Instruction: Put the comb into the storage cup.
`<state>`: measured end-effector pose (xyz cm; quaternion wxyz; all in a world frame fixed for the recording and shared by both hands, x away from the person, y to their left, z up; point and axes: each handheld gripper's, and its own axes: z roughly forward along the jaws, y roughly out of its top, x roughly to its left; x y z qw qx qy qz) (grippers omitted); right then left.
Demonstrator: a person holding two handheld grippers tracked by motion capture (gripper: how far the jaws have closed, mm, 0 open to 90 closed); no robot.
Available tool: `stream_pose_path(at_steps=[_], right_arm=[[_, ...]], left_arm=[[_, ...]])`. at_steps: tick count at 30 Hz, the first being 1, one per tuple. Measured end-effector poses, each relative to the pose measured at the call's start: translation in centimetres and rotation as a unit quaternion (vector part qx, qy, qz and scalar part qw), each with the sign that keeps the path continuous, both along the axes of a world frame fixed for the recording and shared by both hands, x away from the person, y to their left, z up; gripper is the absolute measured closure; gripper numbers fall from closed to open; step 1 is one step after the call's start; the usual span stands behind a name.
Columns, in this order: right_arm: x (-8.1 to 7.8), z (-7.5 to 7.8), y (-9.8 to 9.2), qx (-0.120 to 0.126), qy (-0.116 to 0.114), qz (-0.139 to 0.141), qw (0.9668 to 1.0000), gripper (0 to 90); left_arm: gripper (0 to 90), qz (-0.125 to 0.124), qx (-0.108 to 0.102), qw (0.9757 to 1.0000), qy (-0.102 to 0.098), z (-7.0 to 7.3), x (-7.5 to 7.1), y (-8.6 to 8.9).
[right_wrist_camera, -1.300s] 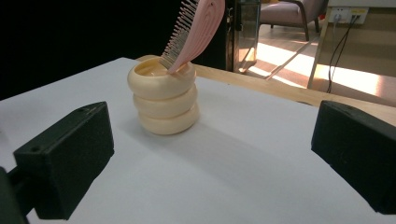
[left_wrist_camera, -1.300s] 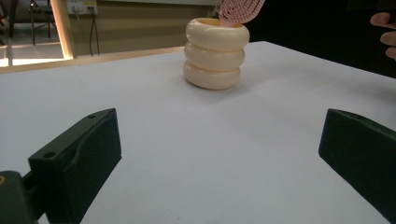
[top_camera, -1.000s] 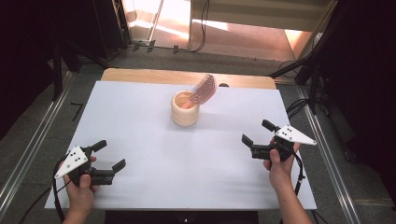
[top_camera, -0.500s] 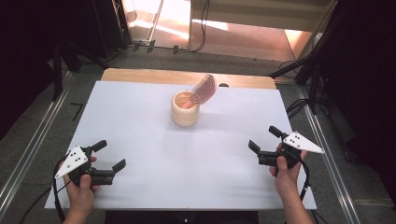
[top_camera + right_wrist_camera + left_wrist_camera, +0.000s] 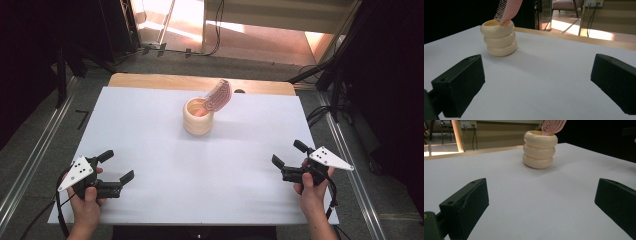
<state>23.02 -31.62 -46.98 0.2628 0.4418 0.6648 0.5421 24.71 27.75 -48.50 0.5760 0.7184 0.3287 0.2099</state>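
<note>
A cream ribbed holder (image 5: 198,117) (image 5: 539,149) (image 5: 499,38) stands upright at the far middle of the white table (image 5: 150,125). A pink hairbrush (image 5: 218,95) (image 5: 552,125) (image 5: 507,9) leans out of it, head up and to the right. My left gripper (image 5: 116,166) (image 5: 541,205) rests low at the near left, jaws wide apart, nothing between them. Held at the near right, my right gripper (image 5: 289,154) (image 5: 536,82) is open and empty too. Both stand well short of the holder and point toward it.
A wooden strip (image 5: 150,81) runs along the table's far edge. Metal rails (image 5: 30,160) flank the table on the floor. Cables (image 5: 320,112) lie on the floor at the right.
My right gripper has drawn back toward the near right corner. The left gripper, the holder and the brush have stayed put.
</note>
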Motion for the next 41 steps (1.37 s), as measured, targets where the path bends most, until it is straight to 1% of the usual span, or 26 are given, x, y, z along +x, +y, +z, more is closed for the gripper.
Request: stream_pose_path(at_steps=[2,11,15,18,20,27,31,34,37,38,41], right_arm=[[-0.1,-0.1,-0.4,0.001,-0.002,-0.003,1.0000,0.0],[-1.0,-0.7,-1.6,-0.001,0.006,-0.014,0.9999,0.0],[-1.4,-1.0,-2.1,-0.005,0.008,-0.015,0.9998,0.0],[-1.7,-1.2,-2.5,-0.001,0.009,-0.015,0.9998,0.0],[-1.8,-1.3,-2.7,-0.003,0.008,-0.018,0.9998,0.0],[-2.4,-1.9,-3.1,-0.005,0.012,-0.020,0.9997,0.0],[-2.8,-2.3,-3.5,-0.003,0.011,-0.015,0.9998,0.0],[-3.1,-2.7,-3.6,-0.012,0.010,-0.015,0.9998,0.0],[-3.3,-3.1,-3.9,-0.008,0.012,-0.017,0.9998,0.0],[-3.4,-3.2,-4.0,-0.010,0.013,-0.018,0.9997,0.0],[-3.3,-3.2,-4.1,-0.006,0.012,-0.024,0.9996,0.0]], left_arm=[[0.0,0.000,-0.001,1.0000,0.000,0.0,0.0,0.0],[0.0,0.002,-0.004,1.0000,0.000,0.0,0.0,0.1],[0.0,0.002,-0.004,1.0000,0.000,0.0,0.0,0.1],[0.0,0.003,-0.002,1.0000,0.000,0.1,0.0,0.2],[0.0,0.003,-0.003,1.0000,0.000,0.1,0.0,0.2],[0.0,0.003,-0.004,1.0000,-0.001,0.1,0.0,0.3],[0.0,0.005,-0.005,1.0000,-0.001,0.2,0.0,0.3],[0.0,0.005,-0.004,1.0000,-0.002,0.2,0.0,0.4],[0.0,0.005,-0.004,1.0000,-0.003,0.2,0.0,0.5],[0.0,0.005,-0.004,1.0000,-0.003,0.2,0.0,0.5],[0.0,0.005,-0.004,1.0000,-0.002,0.2,0.0,0.4]])
